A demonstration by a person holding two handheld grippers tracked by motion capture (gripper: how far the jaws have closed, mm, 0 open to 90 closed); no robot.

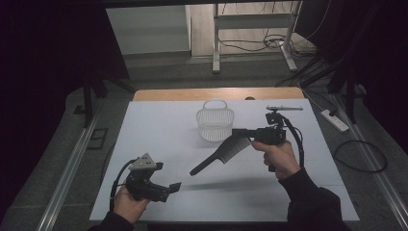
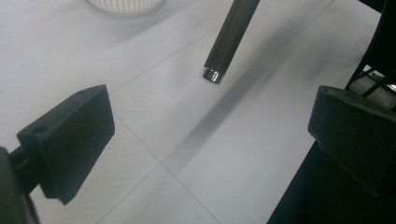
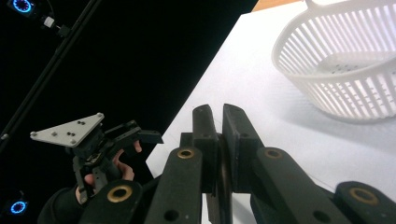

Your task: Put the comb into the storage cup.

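A: High view, left to right: what is the left gripper [image 1: 174,186] doing?

B: It sits low at the table's [image 1: 159,125] near left edge. Left gripper view shows its jaws spread wide with nothing between them, above the white surface.

A: Location of the comb [image 1: 222,155]?

B: Centre of the table, lifted clear of the surface and casting a shadow. Its handle slants down toward the left gripper, and its toothed end is clamped in the right gripper [image 1: 239,131].

A: Right gripper condition?

B: Right gripper view shows its jaws pressed narrowly together on the comb. The white basket [image 1: 215,123] stands just behind.
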